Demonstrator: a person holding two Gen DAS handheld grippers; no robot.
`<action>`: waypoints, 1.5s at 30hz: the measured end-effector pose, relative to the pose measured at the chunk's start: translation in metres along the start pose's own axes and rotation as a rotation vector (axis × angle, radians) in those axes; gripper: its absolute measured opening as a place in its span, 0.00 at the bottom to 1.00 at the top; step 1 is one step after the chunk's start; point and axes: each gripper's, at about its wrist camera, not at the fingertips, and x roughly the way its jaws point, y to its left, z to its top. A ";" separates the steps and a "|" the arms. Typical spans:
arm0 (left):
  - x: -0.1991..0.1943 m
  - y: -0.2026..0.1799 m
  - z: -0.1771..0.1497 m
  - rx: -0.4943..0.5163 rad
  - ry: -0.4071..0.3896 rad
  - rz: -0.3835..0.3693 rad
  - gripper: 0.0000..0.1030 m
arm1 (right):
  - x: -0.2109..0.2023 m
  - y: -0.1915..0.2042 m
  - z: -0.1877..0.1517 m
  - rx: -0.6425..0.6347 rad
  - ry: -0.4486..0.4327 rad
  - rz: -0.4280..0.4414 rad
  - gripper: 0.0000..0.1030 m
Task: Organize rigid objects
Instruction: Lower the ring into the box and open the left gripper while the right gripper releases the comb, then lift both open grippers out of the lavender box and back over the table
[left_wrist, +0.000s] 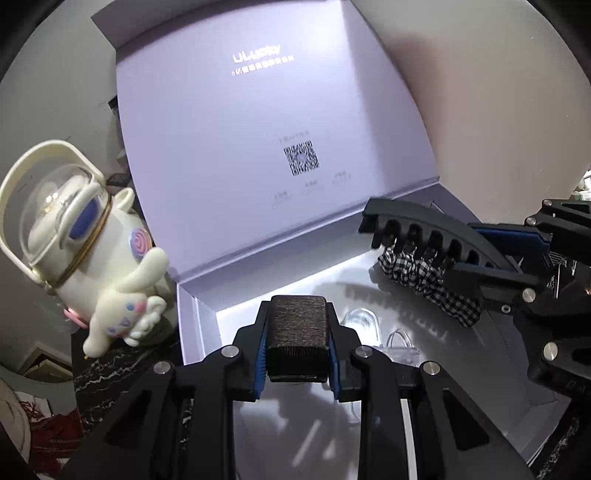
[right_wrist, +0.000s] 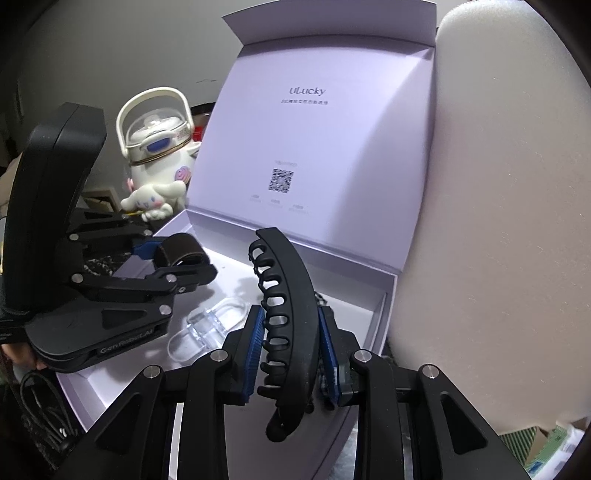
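1. Left gripper (left_wrist: 297, 343), low centre of the left wrist view: fingers (left_wrist: 261, 354) clamped on a dark brown, ribbed band-like loop (left_wrist: 297, 332), blue pads pressing both its sides; seen as a ring from the side (right_wrist: 181, 251) in the right wrist view, middle left.
2. Right gripper (right_wrist: 291, 354), low centre of its own view: fingers (right_wrist: 255, 350) clamped on a long black plastic curved hair claw clip (right_wrist: 291, 306); black-and-white checked fabric scrunchie (left_wrist: 424, 280) bunched beneath the clip, right of centre in the left view, apparently pinched along with it.
3. Both held things hang over the open pale lilac gift box (right_wrist: 384, 306), its lid (left_wrist: 258, 147) standing upright across the upper centre; neither yet resting on the white box floor.
4. Already in the box: a clear plastic hair clip (right_wrist: 210, 325), low centre-left of the right view, just beside both grippers.
5. Risks from here:
   - Dropping either thing onto the clear clip, with so little free floor showing between the grippers.
   - Claw clip held near its middle only, long ends free: likely to pivot or snag the scrunchie on release.
   - Grippers close together: possible collision while lowering.
   - White cartoon-dog kettle-shaped bottle (left_wrist: 81, 251) on the dark marbled bench (left_wrist: 107, 369), at left just beside the box wall: liable to tip if the left gripper swings wide.
   - Upright lid could fall shut if knocked.
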 end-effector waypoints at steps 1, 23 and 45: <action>0.000 0.000 0.000 -0.001 0.005 -0.005 0.25 | -0.001 -0.001 0.000 0.003 0.000 -0.001 0.29; -0.013 0.026 -0.017 -0.080 0.044 -0.046 0.26 | -0.029 -0.004 -0.004 0.011 -0.032 -0.033 0.61; -0.100 -0.004 -0.021 -0.097 -0.017 -0.033 0.26 | -0.105 -0.003 -0.020 0.033 -0.083 -0.073 0.63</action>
